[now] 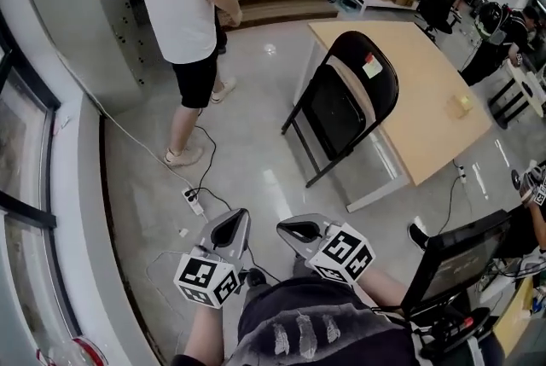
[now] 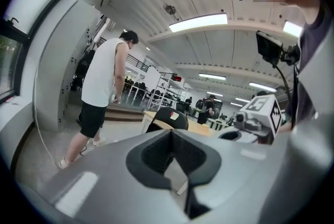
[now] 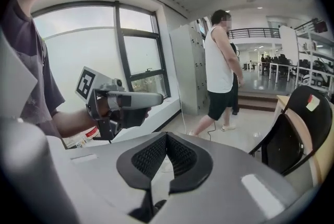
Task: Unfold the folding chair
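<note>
Saw the wooden worktop (image 1: pixel 426 91) across the grey floor, with a bystander (image 1: pixel 183 6) off to its left. Found the folding chair (image 1: pixel 345 104) propped folded against the worktop's near edge, well apart from both claws. Held the left claw (image 1: pixel 229 232) and right claw (image 1: pixel 300 229) fully closed and empty, low by the body. Probably needed a walk-up first, clear of the power strip (image 1: pixel 194 200). Then likely called for opened claws, one steadying the backrest top, the other drawing the seat down slowly.
</note>
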A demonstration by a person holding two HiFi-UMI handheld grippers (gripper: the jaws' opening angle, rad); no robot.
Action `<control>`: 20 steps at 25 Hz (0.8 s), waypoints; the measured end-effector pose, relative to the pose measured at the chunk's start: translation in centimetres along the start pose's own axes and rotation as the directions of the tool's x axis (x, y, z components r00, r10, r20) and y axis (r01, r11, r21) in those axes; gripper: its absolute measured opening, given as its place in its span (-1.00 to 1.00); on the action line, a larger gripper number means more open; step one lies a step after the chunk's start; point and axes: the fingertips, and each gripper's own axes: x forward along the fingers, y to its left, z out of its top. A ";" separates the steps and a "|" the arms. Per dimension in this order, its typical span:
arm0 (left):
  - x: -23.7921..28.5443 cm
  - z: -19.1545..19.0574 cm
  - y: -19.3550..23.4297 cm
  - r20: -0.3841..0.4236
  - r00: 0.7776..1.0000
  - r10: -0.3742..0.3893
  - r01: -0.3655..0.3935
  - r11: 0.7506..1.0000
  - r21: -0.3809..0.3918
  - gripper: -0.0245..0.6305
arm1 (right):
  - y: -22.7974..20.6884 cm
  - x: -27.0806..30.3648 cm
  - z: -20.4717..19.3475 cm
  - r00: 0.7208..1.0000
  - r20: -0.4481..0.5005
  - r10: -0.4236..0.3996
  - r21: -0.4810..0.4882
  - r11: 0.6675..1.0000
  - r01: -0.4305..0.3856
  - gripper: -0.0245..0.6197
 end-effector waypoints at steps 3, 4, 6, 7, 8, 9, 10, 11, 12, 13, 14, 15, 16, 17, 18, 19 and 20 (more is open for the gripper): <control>0.7 -0.1 -0.2 -0.030 0.999 -0.033 0.033 0.999 0.009 -0.92 | -0.7 0.4 1.0 1.000 0.019 -0.016 0.012 1.000 0.016 -0.92; 1.2 0.4 0.0 -0.036 0.999 -0.040 0.040 0.999 0.022 -0.92 | -1.2 0.6 1.6 0.999 0.028 -0.021 0.010 1.000 0.021 -0.92; 2.4 1.3 0.4 -0.050 0.998 -0.040 0.042 0.998 0.045 -0.92 | -2.7 1.2 2.2 0.999 0.044 -0.020 0.014 1.000 0.020 -0.92; 3.2 1.4 0.7 -0.062 0.998 -0.031 0.035 0.998 0.053 -0.92 | -3.6 1.5 2.2 0.998 0.054 -0.011 0.024 1.000 0.010 -0.92; 4.1 1.3 0.9 -0.075 0.997 -0.019 0.023 0.998 0.059 -0.92 | -4.5 1.8 2.0 0.998 0.064 0.003 0.035 0.999 -0.005 -0.92; 5.2 1.2 1.1 -0.087 0.996 -0.005 0.010 0.998 0.064 -0.92 | -5.5 1.9 1.9 0.997 0.075 0.017 0.043 0.999 -0.020 -0.92; 6.5 1.2 1.1 -0.097 0.995 0.007 0.000 0.998 0.070 -0.92 | -6.7 1.7 1.8 0.996 0.087 0.028 0.047 0.998 -0.032 -0.92; 8.0 1.4 0.9 -0.103 0.995 0.013 -0.005 0.997 0.078 -0.92 | -7.9 1.3 1.9 0.994 0.100 0.036 0.048 0.998 -0.041 -0.92; 9.5 1.7 0.4 -0.107 0.994 0.014 -0.004 0.996 0.090 -0.92 | -9.3 0.7 2.0 0.993 0.114 0.042 0.048 0.998 -0.048 -0.92; 11.1 2.1 -0.3 -0.110 0.994 0.012 -0.001 0.995 0.103 -0.92 | -10.6 0.0 1.9 0.991 0.126 0.047 0.050 0.997 -0.054 -0.92; 12.8 2.4 -1.1 -0.113 0.994 0.011 0.002 0.993 0.115 -0.92 | -12.0 -0.8 1.7 0.990 0.134 0.050 0.055 0.997 -0.058 -0.92; 14.4 2.6 -1.8 -0.118 0.993 0.012 0.002 0.993 0.121 -0.92 | -13.5 -1.5 1.3 0.989 0.138 0.051 0.066 0.996 -0.060 -0.92; 15.9 2.8 -2.3 -0.123 0.992 0.018 -0.003 0.993 0.119 -0.92 | -14.9 -2.3 0.7 0.989 0.139 0.051 0.081 0.995 -0.062 -0.92; 17.3 2.9 -2.8 -0.126 0.992 0.025 -0.011 0.994 0.111 -0.92 | -16.2 -3.1 0.1 0.989 0.139 0.052 0.093 0.994 -0.066 -0.92; 18.7 3.0 -3.3 -0.126 0.992 0.032 -0.019 0.995 0.098 -0.92 | -17.5 -3.9 -0.4 0.989 0.139 0.057 0.098 0.993 -0.071 -0.92; 20.1 3.2 -3.7 -0.124 0.992 0.035 -0.025 0.996 0.085 -0.92 | -18.8 -4.7 -0.9 0.989 0.137 0.061 0.097 0.992 -0.075 -0.92; 21.5 3.3 -4.2 -0.122 0.992 0.038 -0.029 0.997 0.078 -0.92 | -20.3 -5.3 -1.3 0.989 0.133 0.063 0.091 0.993 -0.075 -0.92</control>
